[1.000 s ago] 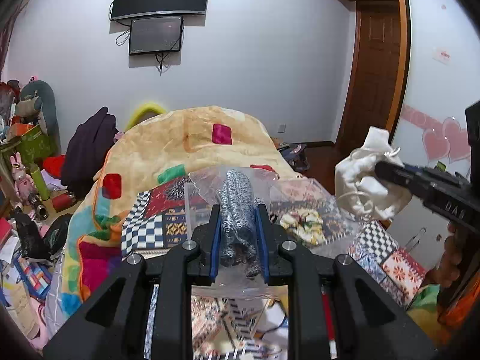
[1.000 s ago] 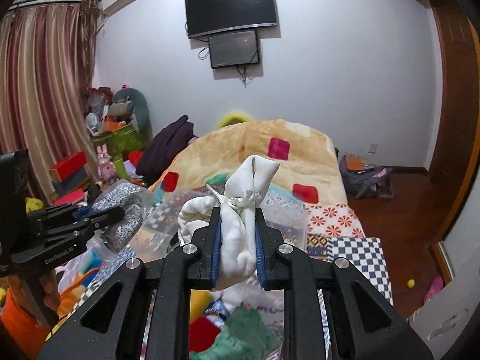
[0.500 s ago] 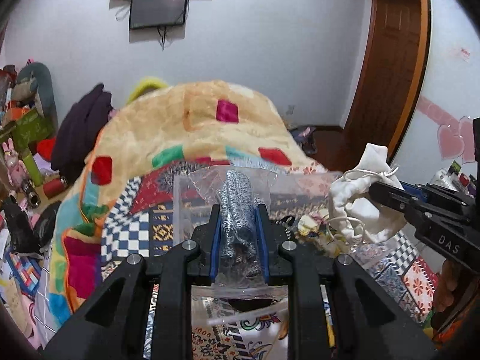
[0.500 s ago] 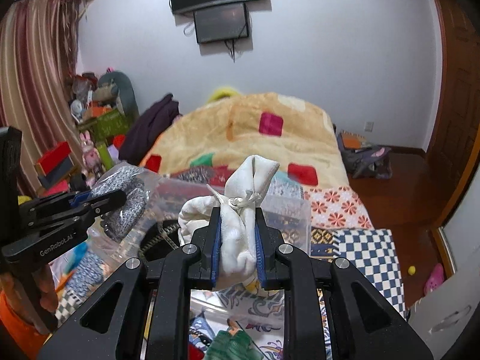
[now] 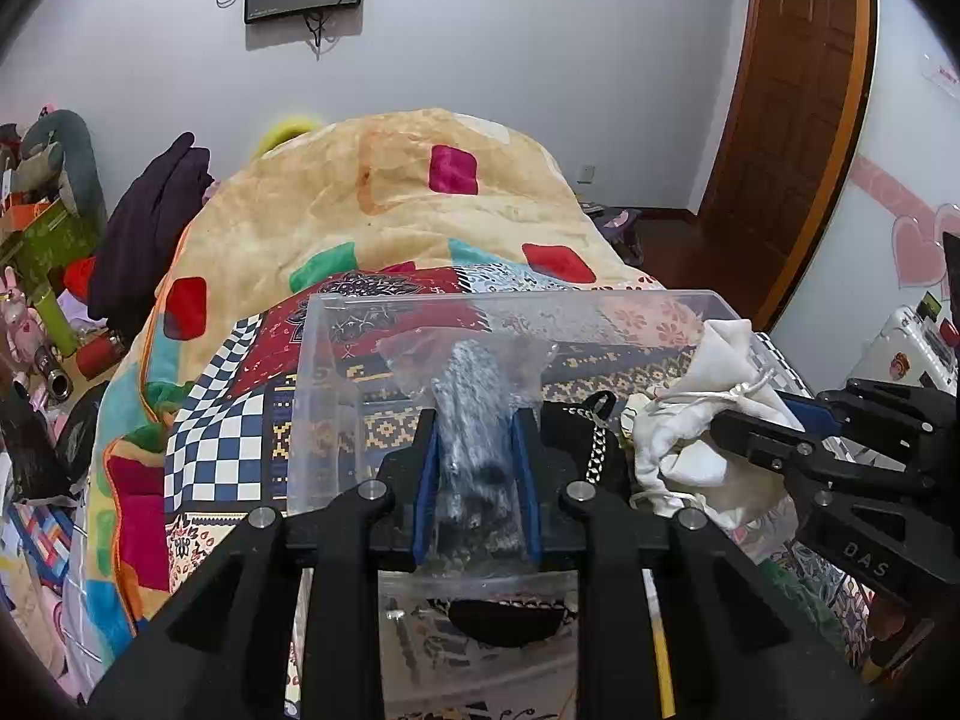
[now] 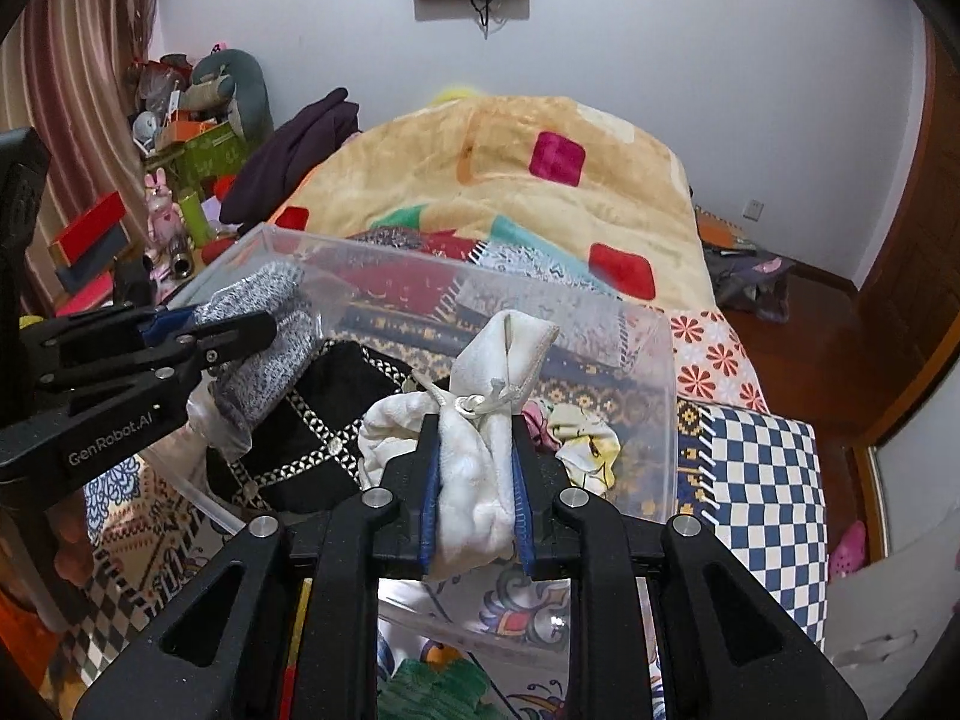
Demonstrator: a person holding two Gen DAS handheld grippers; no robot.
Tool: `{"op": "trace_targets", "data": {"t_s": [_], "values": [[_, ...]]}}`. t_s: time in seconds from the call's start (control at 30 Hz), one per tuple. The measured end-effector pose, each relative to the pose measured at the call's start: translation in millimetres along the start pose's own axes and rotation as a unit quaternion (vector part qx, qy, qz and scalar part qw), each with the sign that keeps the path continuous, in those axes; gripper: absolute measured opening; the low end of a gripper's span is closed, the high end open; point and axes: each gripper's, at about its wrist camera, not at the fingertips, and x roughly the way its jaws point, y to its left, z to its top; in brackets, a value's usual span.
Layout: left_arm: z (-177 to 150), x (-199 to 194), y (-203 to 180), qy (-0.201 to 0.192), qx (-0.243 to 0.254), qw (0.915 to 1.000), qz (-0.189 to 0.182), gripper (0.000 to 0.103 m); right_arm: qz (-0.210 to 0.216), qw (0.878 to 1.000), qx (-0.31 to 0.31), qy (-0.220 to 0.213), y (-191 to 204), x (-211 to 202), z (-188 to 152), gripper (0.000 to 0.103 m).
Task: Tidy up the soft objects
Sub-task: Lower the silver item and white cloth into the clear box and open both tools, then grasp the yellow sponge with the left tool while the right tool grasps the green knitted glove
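Observation:
A clear plastic bin (image 5: 336,396) (image 6: 669,396) lies on the patterned bedspread. My left gripper (image 5: 477,438) is shut on a grey knit item in a clear plastic bag (image 5: 474,414) and holds it over the bin's left part; it also shows in the right wrist view (image 6: 264,354). My right gripper (image 6: 474,450) is shut on a white drawstring pouch (image 6: 480,456) and holds it over the bin's right part; it also shows in the left wrist view (image 5: 702,420). Inside the bin lie a black bag with a chain (image 6: 324,420) and a floral scrunchie (image 6: 582,438).
A big beige blanket with coloured squares (image 5: 414,192) is heaped on the bed beyond the bin. A dark garment (image 5: 150,228) and cluttered shelves with toys (image 6: 186,144) stand at the left. A wooden door (image 5: 786,90) is at the right.
Both grippers have moved down and forward over the bin with their items still held. The bin now fills the lower middle of both views.

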Motion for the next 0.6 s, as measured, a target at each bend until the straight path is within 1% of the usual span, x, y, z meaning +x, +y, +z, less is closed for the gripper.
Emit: {"op": "trace_targets", "data": {"t_s": [0.03,0.07,0.1,0.13,0.17,0.2,0.23,0.27,0.3,0.33,0.4,0.47,0.5,0.53,0.6], "values": [[0,-2,-1,-0.001,-0.001,1.0,-0.002,0.028,0.0,1.0,-0.001,0.002,0,-1,0,0.021],[-1,-5,0,-0.003,-0.002,1.0,-0.003,0.034,0.002,1.0,-0.002,0.004,0,-1,1,0.025],[-1,-7,0,-0.005,-0.002,1.0,-0.003,0.042,0.003,1.0,-0.003,0.003,0,-4,1,0.031],[-1,-12,-1,-0.01,-0.003,0.9999,-0.001,0.045,0.003,1.0,-0.003,0.002,0,-4,2,0.034],[-2,-16,-1,-0.016,-0.002,0.9999,0.0,0.048,0.0,1.0,-0.004,-0.002,0,-7,2,0.043],[-2,-20,-2,-0.02,0.0,0.9998,0.001,0.05,-0.004,1.0,-0.006,-0.01,0,-12,1,0.05],[-2,-25,-3,-0.024,0.002,0.9997,0.002,0.05,-0.007,1.0,-0.006,-0.015,2,-15,2,0.052],[-3,-30,-4,-0.029,0.005,0.9996,0.003,0.054,-0.011,1.0,-0.007,-0.022,2,-21,2,0.055],[-4,-37,-5,-0.034,0.006,0.9994,0.003,0.061,-0.012,1.0,-0.005,-0.027,2,-25,3,0.06],[-4,-41,-5,-0.038,0.006,0.9992,0.002,0.064,-0.013,0.999,-0.001,-0.036,1,-32,3,0.063],[-5,-56,-7,-0.052,0.006,0.9986,-0.001,0.072,-0.014,0.998,0.005,-0.054,-1,-44,3,0.076],[-7,-69,-9,-0.064,0.011,0.9979,0.0,0.077,-0.017,0.997,0.007,-0.068,-1,-55,3,0.08],[-8,-74,-11,-0.07,0.014,0.9975,0.002,0.082,-0.019,0.997,0.007,-0.078,-2,-63,1,0.082],[-10,-79,-13,-0.076,0.016,0.997,0.004,0.085,-0.02,0.996,0.007,-0.082,-1,-68,1,0.083],[-14,-89,-16,-0.087,0.019,0.9961,0.006,0.094,-0.018,0.995,0.012,-0.093,-4,-80,-3,0.088]]}}
